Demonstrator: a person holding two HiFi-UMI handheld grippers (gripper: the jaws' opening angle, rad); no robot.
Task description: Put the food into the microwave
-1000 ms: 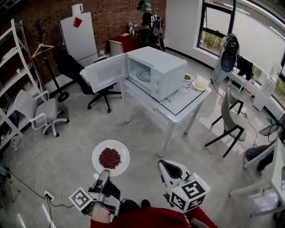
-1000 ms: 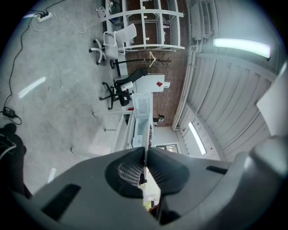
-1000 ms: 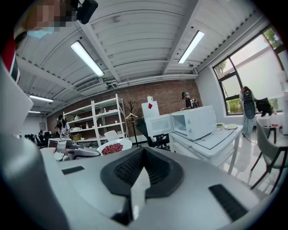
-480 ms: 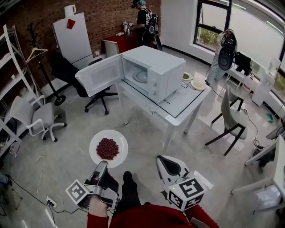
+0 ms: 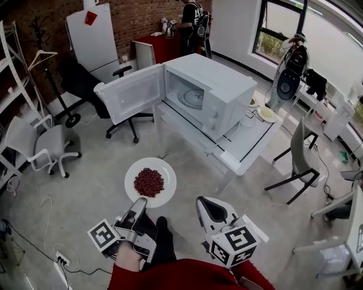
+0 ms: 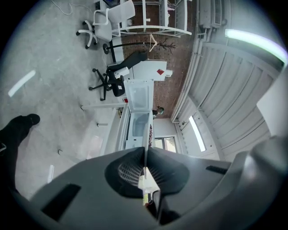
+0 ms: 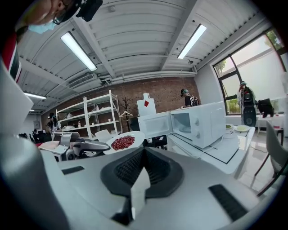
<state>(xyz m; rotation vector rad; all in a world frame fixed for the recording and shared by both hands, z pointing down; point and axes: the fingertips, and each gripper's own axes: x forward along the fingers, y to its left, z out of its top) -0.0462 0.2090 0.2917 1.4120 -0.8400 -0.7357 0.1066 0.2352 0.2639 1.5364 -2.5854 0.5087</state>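
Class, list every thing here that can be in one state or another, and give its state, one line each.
microwave door: swung wide open.
microwave: cavity empty but for its turntable.
plate: held in the air, red food on it.
left gripper: jaws shut on the plate's rim.
right gripper: jaws shut, nothing held.

- No word, brand name or number is legible in any view.
- The left marker cube [image 5: 104, 235], behind the jaws of the left gripper [image 5: 140, 203], bears a black-and-white square code pattern, without letters.
- The right marker cube [image 5: 238, 244], behind the jaws of the right gripper [image 5: 203, 201], shows the same kind of pattern on two faces.
- A red patch [image 5: 91, 17] sits on the white cabinet [image 5: 96, 45], far ahead of both jaws; any print on it is too small to tell.
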